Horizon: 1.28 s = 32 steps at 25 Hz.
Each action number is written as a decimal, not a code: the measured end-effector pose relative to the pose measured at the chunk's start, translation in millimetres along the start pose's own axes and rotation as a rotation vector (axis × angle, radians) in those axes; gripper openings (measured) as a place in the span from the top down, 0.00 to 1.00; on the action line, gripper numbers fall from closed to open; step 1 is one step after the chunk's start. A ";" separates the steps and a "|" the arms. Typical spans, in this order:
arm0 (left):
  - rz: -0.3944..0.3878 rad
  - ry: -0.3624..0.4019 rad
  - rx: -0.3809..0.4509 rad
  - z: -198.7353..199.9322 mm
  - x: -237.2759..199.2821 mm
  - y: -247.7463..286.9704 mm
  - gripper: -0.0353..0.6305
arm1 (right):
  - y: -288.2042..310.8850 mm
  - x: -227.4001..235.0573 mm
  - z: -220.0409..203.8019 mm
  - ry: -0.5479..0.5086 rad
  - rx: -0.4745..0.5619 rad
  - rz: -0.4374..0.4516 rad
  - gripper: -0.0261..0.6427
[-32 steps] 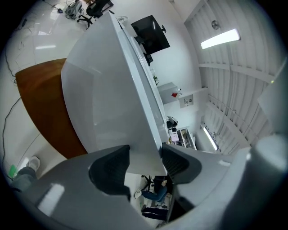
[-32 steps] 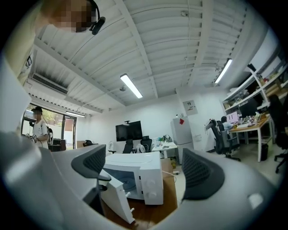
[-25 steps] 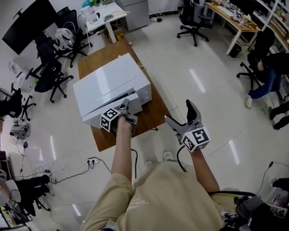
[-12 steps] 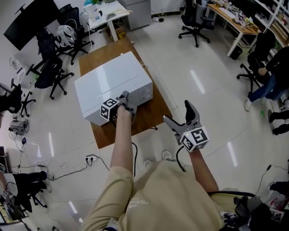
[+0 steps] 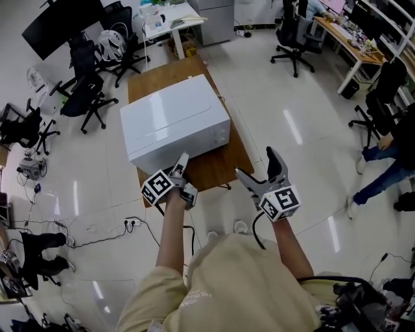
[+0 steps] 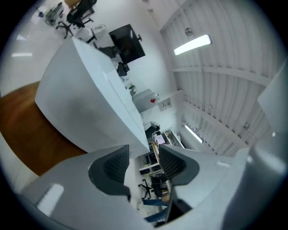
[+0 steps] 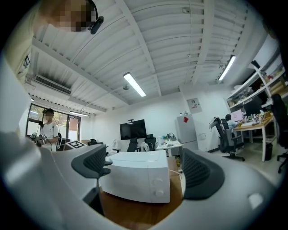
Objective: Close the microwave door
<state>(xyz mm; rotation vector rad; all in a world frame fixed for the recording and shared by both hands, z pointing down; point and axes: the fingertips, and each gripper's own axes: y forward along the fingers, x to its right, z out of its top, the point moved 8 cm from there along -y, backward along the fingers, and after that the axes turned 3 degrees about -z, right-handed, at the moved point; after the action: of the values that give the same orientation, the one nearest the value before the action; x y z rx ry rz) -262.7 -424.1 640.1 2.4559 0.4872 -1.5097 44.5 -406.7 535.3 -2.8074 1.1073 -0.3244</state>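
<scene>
Microwave [image 5: 175, 120] sits shut on the wooden table [image 5: 220, 162]. Its door [image 7: 131, 182] lies flush with the front.

Your left gripper [image 5: 183, 162] points at that front, about mid-width, with the tips right at its lower edge. I can't tell whether they touch. Its fingers [image 6: 110, 166] are a little apart with nothing between them, and the microwave's near corner shows just beyond the gap.

Your right gripper [image 5: 257, 167] hangs to the right of the left one, apart from the microwave, by the table's near right corner. Its fingers [image 7: 202, 173] are spread wide and empty. In its view the microwave is framed between them at a distance, with the knobs [image 7: 156, 181] toward the right finger.

Around you:
- Beyond the microwave, past the left fingers, are office chairs [image 5: 87, 91], a black monitor [image 5: 61, 23] and a white desk [image 5: 172, 16].
- A cable [image 5: 97, 237] lies on the floor, behind and to the left of the left gripper.
- A person [image 7: 47, 130] stands far left of the right fingers.

For room to move, a bare strip of table runs ahead of the right fingers along the microwave's front. Open floor [image 5: 305, 130] lies to the right of them.
</scene>
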 end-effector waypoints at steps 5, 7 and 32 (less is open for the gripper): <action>0.028 0.371 0.067 8.0 50.6 -51.1 0.64 | 7.2 5.7 8.4 0.013 0.064 -0.033 0.19; 0.068 0.520 0.108 11.2 65.1 -69.6 0.61 | 12.5 -2.2 10.6 0.004 0.074 -0.023 0.19; 0.320 1.259 0.337 -0.7 130.0 -109.8 0.36 | 46.5 -54.0 -1.6 -0.050 0.048 0.054 0.24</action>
<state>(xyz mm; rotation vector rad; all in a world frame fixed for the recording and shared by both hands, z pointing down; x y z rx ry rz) -250.4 -301.3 523.0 3.2634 -0.0359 0.2472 -25.0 -403.7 520.2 -2.7225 1.1464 -0.2703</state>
